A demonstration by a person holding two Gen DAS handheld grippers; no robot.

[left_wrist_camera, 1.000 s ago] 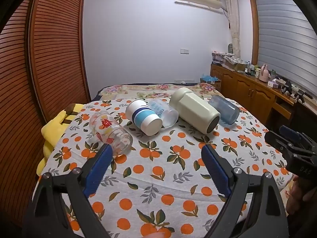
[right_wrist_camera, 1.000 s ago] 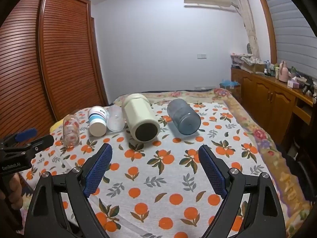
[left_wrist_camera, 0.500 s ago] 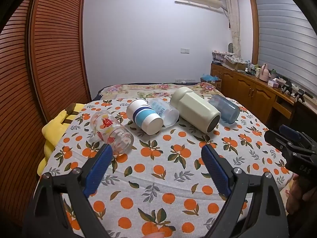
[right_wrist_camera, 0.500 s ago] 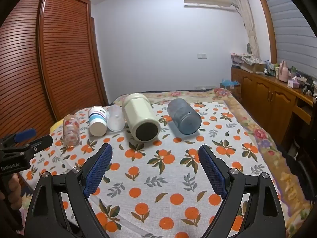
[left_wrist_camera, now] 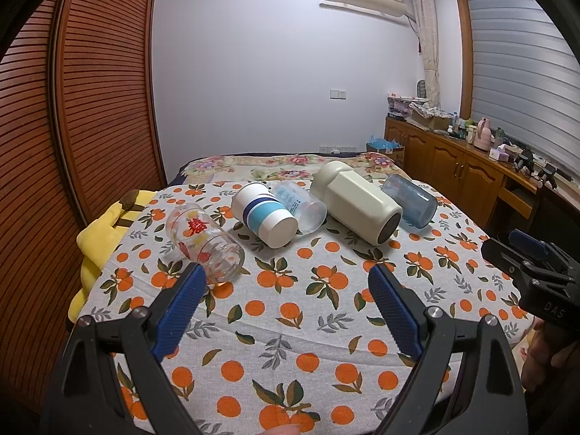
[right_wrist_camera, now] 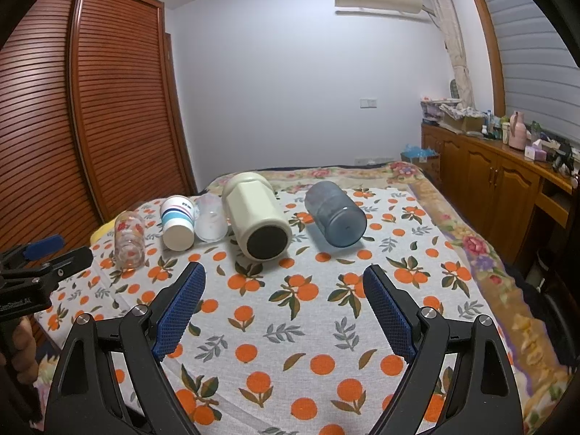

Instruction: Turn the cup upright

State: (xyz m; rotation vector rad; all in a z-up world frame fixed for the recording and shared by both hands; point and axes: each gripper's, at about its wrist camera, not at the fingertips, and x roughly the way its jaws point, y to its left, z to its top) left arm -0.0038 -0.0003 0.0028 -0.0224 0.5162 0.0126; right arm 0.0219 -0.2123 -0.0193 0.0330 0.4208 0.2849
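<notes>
Several cups lie on their sides in a row on the orange-print cloth (left_wrist_camera: 282, 311): a printed glass (left_wrist_camera: 204, 241), a white cup with blue bands (left_wrist_camera: 262, 214), a clear plastic cup (left_wrist_camera: 299, 206), a cream jug-like cup (left_wrist_camera: 357, 203) and a blue tinted cup (left_wrist_camera: 409, 199). In the right wrist view they are the glass (right_wrist_camera: 128, 239), banded cup (right_wrist_camera: 177, 223), clear cup (right_wrist_camera: 211, 219), cream cup (right_wrist_camera: 257, 221) and blue cup (right_wrist_camera: 335, 219). My left gripper (left_wrist_camera: 282, 308) is open and empty, just short of the glass. My right gripper (right_wrist_camera: 282, 304) is open and empty, before the cream and blue cups.
The cloth covers a bed; a yellow plush toy (left_wrist_camera: 105, 224) lies at its left edge. A slatted wooden wardrobe (left_wrist_camera: 90, 108) stands left. A wooden sideboard (right_wrist_camera: 507, 185) with clutter runs along the right wall.
The left gripper has drawn back and slightly up, so the cups sit a little farther off. The right gripper has hardly moved.
</notes>
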